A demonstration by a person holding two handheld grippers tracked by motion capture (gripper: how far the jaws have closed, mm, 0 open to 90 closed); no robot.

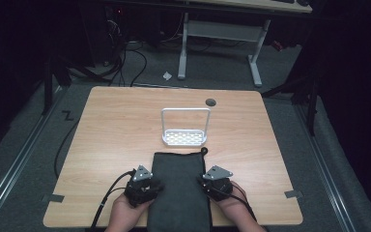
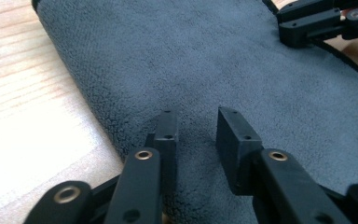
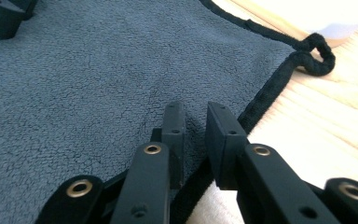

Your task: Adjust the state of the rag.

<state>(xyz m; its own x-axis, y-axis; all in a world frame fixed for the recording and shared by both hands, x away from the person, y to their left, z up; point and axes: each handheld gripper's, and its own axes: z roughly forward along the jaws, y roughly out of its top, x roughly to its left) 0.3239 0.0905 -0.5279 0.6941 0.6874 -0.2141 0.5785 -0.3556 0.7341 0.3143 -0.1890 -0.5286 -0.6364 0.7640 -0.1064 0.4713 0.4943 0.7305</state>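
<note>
Dark grey folded microfibre towel (image 1: 181, 191) lying at the middle of the tabletop's near edge, long axis running from that edge toward the far one, its far end just short of a small white wire rack (image 1: 185, 126) standing near the tabletop's middle. Left gripper (image 1: 147, 186) set at the towel's left long edge, right gripper (image 1: 208, 183) at its right long edge, both aimed inward across the cloth and about equally near. Seen in the left gripper view: jaws parted by a narrow gap, resting over the grey pile (image 2: 177, 70), no fold pinched between them. Seen in the right gripper view: jaws nearly together yet still apart, astride the black piped hem (image 3: 265, 95), clamped on nothing. Black hanging loop (image 3: 318, 55) at the towel's far right corner. Likely next: pinching both long edges at once.
</note>
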